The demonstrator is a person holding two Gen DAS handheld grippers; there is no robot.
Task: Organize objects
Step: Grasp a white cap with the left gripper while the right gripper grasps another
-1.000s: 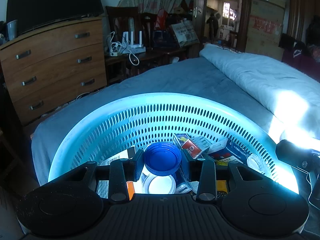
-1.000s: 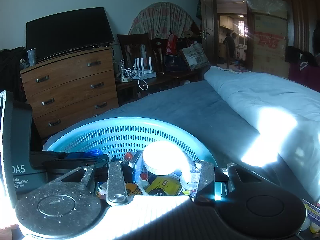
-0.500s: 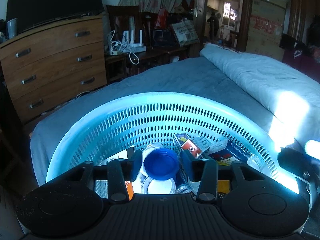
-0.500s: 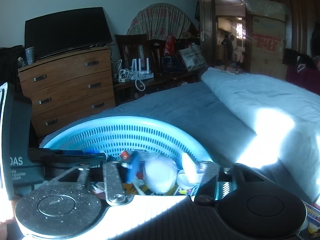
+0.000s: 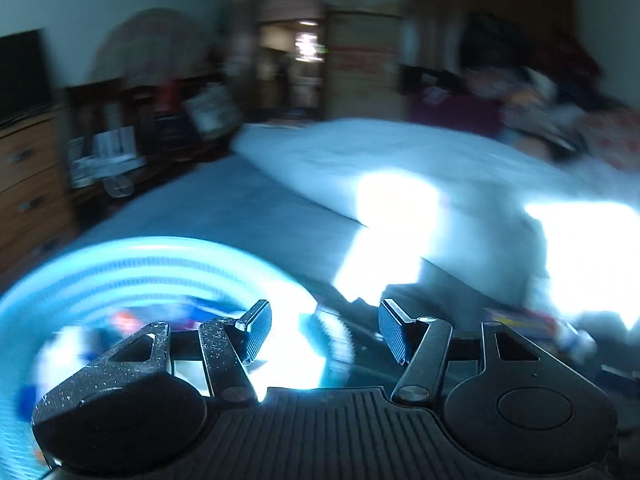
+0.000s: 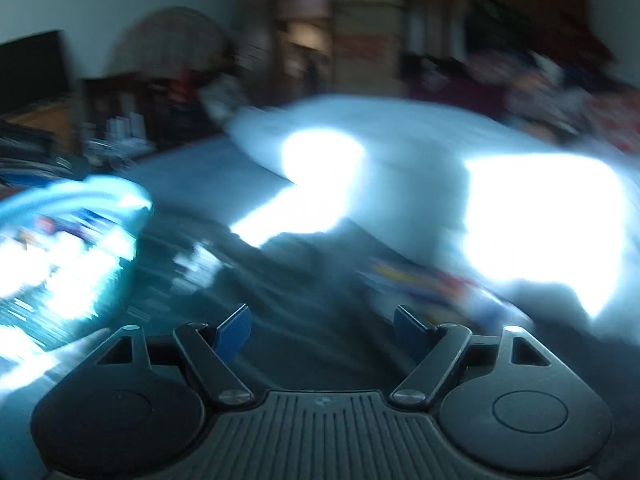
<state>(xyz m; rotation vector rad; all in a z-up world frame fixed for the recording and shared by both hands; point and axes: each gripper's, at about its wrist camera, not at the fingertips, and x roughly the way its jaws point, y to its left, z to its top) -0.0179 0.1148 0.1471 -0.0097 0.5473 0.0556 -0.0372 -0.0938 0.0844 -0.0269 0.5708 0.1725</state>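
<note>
Both views are smeared by motion. A light blue perforated basket (image 5: 132, 256) with small items inside sits at the lower left of the left wrist view, and its rim shows at the far left of the right wrist view as basket (image 6: 84, 192). My left gripper (image 5: 325, 330) has its jaws opening, nothing between them, over the basket's right edge. My right gripper (image 6: 322, 330) also has its jaws opening and empty, over the dark bedsheet to the right of the basket. Blurred colourful items (image 6: 424, 280) lie on the bed ahead of it.
A blue-grey bed (image 5: 224, 208) carries a rolled pale duvet (image 5: 400, 160) with bright sun patches. A wooden dresser (image 5: 24, 184) and cluttered furniture stand at the left, cardboard boxes and a doorway at the back.
Both grippers let go of their lids, blue from the left and white from the right, over the basket, opened wider and swung to the right, so the basket slid left in both views.
</note>
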